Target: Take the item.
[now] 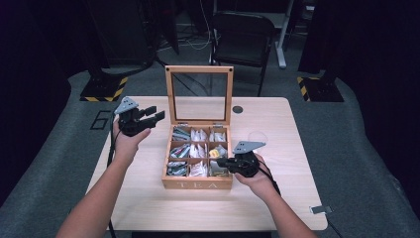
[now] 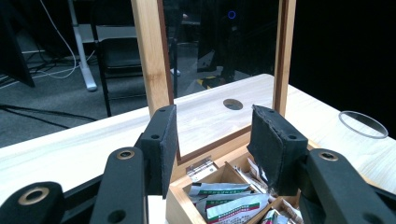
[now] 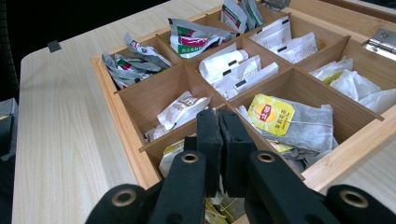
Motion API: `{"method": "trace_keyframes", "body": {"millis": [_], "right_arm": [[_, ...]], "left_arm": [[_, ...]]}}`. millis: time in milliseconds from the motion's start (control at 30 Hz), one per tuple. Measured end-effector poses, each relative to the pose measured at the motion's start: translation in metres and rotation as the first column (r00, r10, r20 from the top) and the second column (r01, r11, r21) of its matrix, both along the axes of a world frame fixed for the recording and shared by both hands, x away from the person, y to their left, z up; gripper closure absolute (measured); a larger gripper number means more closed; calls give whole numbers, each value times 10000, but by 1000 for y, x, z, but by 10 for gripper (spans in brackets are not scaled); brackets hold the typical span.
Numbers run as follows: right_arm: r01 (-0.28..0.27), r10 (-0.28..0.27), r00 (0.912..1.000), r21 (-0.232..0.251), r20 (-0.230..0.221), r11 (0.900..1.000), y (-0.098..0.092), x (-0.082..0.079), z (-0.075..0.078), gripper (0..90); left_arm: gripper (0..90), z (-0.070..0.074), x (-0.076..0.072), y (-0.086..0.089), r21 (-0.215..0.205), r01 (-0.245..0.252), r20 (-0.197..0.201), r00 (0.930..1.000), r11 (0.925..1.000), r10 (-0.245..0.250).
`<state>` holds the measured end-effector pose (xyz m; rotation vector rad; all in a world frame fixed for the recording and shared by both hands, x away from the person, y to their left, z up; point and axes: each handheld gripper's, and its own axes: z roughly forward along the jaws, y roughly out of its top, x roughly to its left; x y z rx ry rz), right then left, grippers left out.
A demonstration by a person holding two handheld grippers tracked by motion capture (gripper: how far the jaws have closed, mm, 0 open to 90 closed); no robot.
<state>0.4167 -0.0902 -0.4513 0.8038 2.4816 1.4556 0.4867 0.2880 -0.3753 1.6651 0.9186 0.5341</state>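
lifting straight up suits this step: the right tongs [image 3: 219, 140] are pinched shut over the tea box's [image 1: 197, 184] front right compartment, what they grip hidden. left tongs [image 2: 212, 140] hover partly open and empty, beside the upright lid [image 1: 199, 94].

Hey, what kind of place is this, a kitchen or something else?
More likely a lab or studio set up for recording than a kitchen: a lone wooden table on grey carpet, black curtains around it, stands with hazard-striped bases, and a folding chair among loose floor cables.
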Motion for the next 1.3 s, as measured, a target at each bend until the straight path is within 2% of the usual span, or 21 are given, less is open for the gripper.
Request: {"method": "trace_keyframes", "body": {"millis": [133, 200, 500, 1167, 1300], "right_arm": [[63, -62, 10000, 86, -45, 9999, -1, 0, 3, 880], [42, -42, 10000, 245, -7, 9997, -1, 0, 6, 883], [102, -109, 9998, 388, 185, 9992, -3, -2, 18, 885], [102, -185, 9959, 937, 885, 9956, -3, -4, 51, 885], [131, -220, 9952, 937, 949, 9955, -3, -5, 54, 885]], "left_arm": [[514, 0, 0, 0, -9, 4, 10, 10000, 10000, -4], [514, 0, 0, 0, -23, -3, 3, 10000, 10000, 3], [514, 1, 0, 1, -43, -40, 28, 10000, 10000, 40], [514, 2, -1, 2, -69, -96, 58, 9999, 9999, 97], [514, 2, -1, 3, -81, -114, 75, 9999, 9999, 115]]}}
